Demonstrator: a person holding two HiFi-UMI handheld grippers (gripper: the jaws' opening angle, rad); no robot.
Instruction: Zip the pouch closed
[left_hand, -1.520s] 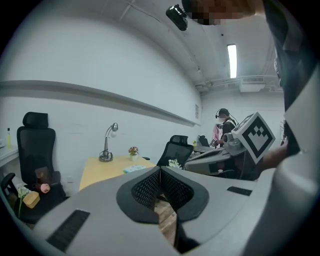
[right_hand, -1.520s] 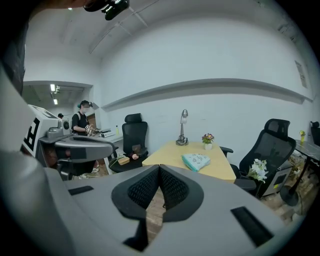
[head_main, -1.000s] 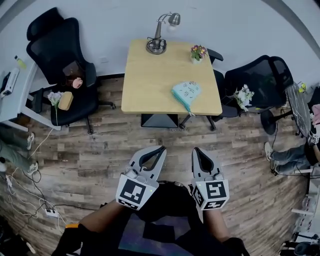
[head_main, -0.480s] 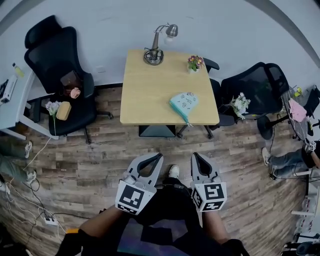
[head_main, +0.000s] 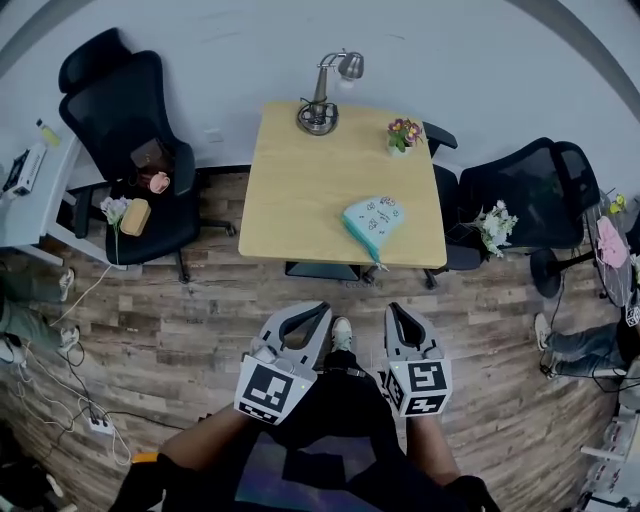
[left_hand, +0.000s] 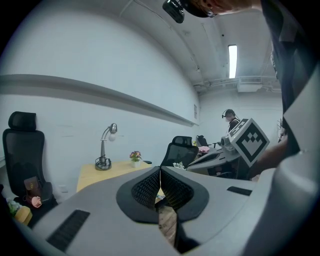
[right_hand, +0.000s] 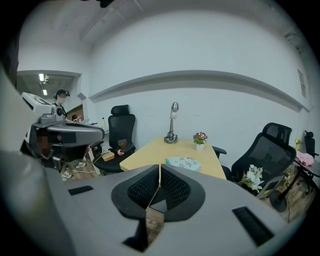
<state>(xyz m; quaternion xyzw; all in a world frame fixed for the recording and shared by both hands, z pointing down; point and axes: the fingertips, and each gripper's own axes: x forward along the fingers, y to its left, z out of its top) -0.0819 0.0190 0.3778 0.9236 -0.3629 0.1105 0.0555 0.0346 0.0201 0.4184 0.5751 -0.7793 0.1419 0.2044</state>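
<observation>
A teal patterned pouch (head_main: 373, 222) lies near the front right edge of the wooden table (head_main: 300, 180), also visible in the right gripper view as the pouch (right_hand: 183, 162). My left gripper (head_main: 322, 311) and right gripper (head_main: 393, 310) hang well short of the table, above the floor, both shut with nothing between the jaws. In the left gripper view the left gripper (left_hand: 160, 171) has its tips together, and the pouch is mostly hidden behind them. The right gripper (right_hand: 159, 168) points toward the table with its tips touching.
A desk lamp (head_main: 322, 100) and a small flower pot (head_main: 402, 134) stand at the table's far edge. Black office chairs flank the table, one (head_main: 130, 130) at left and one (head_main: 520, 195) at right. A person's shoe (head_main: 341, 333) shows on the wood floor between the grippers.
The person has stepped closer to the table, a shoe now showing between the grippers. Both grippers stay shut and level.
</observation>
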